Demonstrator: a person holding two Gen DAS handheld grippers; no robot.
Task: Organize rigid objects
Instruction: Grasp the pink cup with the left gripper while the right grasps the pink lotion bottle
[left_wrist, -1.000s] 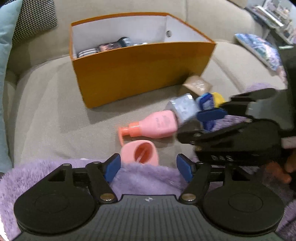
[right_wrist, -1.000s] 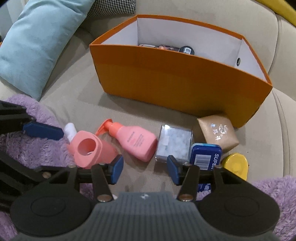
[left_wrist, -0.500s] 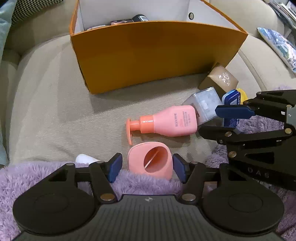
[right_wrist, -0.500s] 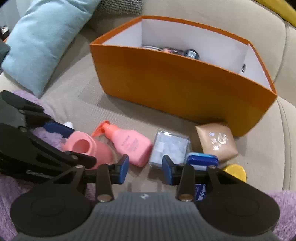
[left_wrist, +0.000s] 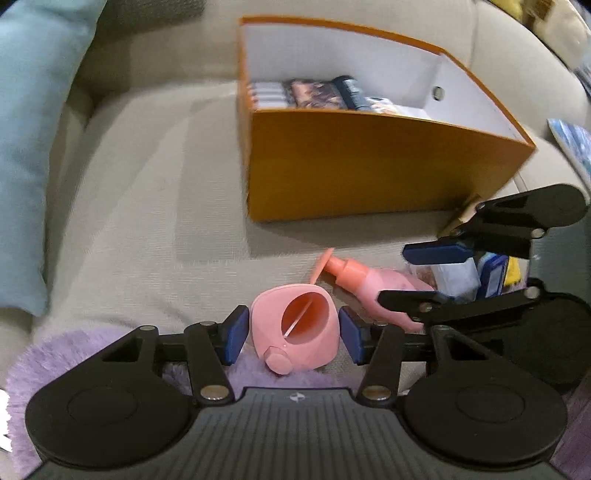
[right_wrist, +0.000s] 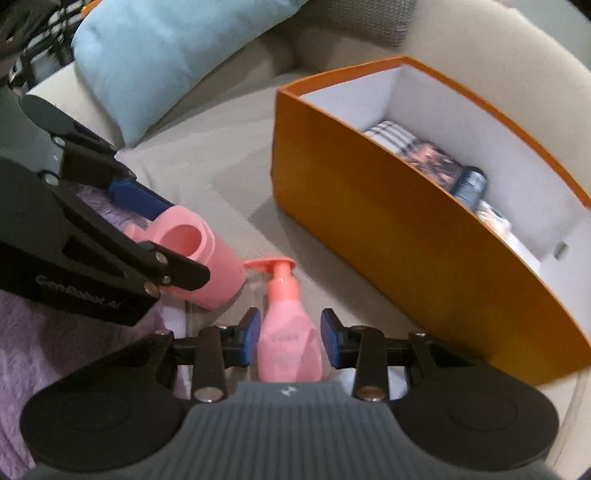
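Observation:
A pink cup-shaped holder (left_wrist: 295, 330) lies on its side on the beige sofa, mouth toward the camera. My left gripper (left_wrist: 293, 334) is open with its blue pads on either side of the holder. A pink pump bottle (right_wrist: 286, 332) lies flat with its nozzle pointing away. My right gripper (right_wrist: 290, 338) is open with its pads on either side of the bottle. The orange box (left_wrist: 369, 173) stands behind, holding several items along its back wall. The holder also shows in the right wrist view (right_wrist: 199, 258), as does the box (right_wrist: 406, 236).
A clear cube (left_wrist: 454, 277), a blue tin (left_wrist: 493, 273) and a yellow item (left_wrist: 517, 269) lie at the right behind my right gripper. A purple fuzzy blanket (left_wrist: 74, 354) covers the near edge. A light blue cushion (right_wrist: 173, 51) leans at the left.
Both grippers have moved forward and swung: the left pads now flank the pink holder, the right pads now flank the pump bottle. The orange box appears shifted right in both views.

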